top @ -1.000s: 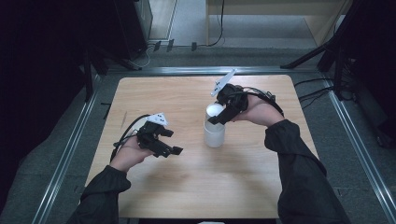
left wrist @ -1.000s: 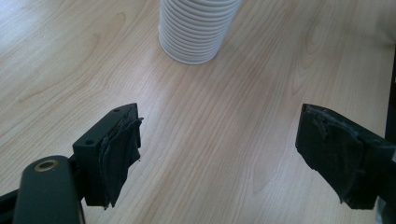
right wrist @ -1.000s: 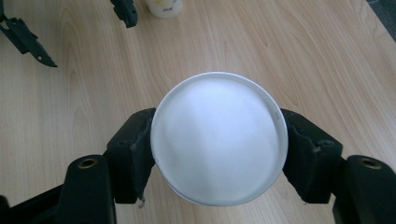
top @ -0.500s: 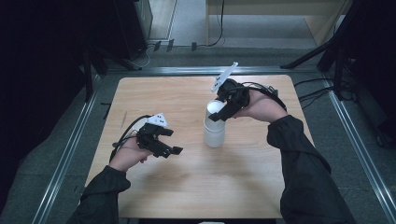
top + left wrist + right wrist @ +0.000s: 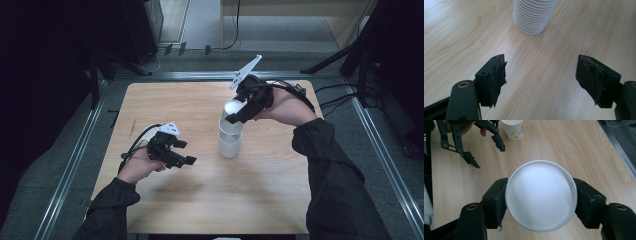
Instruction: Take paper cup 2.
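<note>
The right gripper (image 5: 239, 116) has raised the top cup (image 5: 231, 116), clamped at its rim, off the cup stack (image 5: 230, 144). The left gripper (image 5: 184, 154), at the stack's eight o'clock, has just been closing on nothing, its jaws part-open. Nested cups may cling and tip the unsteadied stack.

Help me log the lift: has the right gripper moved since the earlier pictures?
Yes. In the high view the right gripper, shut on the top cup, has risen toward the table's far edge, away from the cup stack.

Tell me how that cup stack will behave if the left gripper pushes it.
The stack stands tall on a narrow base, so a high push probably tips it. The thin white paper cups likely weigh little and would slide on the smooth table. The right gripper grips the top cup.
</note>
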`<state>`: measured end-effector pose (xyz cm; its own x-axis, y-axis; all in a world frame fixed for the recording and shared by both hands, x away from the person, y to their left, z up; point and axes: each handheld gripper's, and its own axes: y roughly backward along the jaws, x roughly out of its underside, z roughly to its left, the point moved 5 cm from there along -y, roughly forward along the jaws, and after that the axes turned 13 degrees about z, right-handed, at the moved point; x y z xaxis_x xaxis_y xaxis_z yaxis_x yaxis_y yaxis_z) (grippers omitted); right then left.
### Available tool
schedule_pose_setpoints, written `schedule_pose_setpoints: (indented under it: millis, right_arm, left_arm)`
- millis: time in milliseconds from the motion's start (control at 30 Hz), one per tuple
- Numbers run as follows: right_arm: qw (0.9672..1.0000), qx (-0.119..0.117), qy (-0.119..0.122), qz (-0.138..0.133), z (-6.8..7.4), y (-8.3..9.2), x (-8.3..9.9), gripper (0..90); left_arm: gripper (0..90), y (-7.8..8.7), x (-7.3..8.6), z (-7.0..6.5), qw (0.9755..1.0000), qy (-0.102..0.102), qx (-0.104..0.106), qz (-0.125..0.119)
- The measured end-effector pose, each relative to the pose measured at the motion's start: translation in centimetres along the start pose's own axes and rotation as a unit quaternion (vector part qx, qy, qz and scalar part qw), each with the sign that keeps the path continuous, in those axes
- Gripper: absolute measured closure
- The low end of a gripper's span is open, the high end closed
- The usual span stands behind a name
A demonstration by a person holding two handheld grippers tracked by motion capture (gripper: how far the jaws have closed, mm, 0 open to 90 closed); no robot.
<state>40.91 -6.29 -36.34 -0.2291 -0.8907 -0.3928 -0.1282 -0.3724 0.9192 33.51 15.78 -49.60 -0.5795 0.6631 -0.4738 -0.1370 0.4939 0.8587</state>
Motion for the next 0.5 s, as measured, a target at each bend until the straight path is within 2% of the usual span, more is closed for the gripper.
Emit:
schedule_pose_setpoints:
  millis: [167, 333, 500]
  right_arm:
    - [1.0000, 0.006, -0.005, 0.000, 0.2, 1.4, 0.4, 33.8]
    - [0.9997, 0.023, -0.009, 0.000, 0.6, 2.9, 1.0, 33.8]
    - [0.9998, 0.021, -0.006, -0.001, 1.6, 3.5, 1.8, 33.8]
  left_arm:
    - [25.0, 0.1, 0.0, 0.2, 1.0000, 0.001, 0.001, -0.007]
    - [27.3, 0.0, 0.1, 0.4, 0.9999, 0.015, 0.001, -0.005]
    - [27.0, 0.0, 0.2, 0.3, 0.9999, 0.006, 0.014, 0.001]
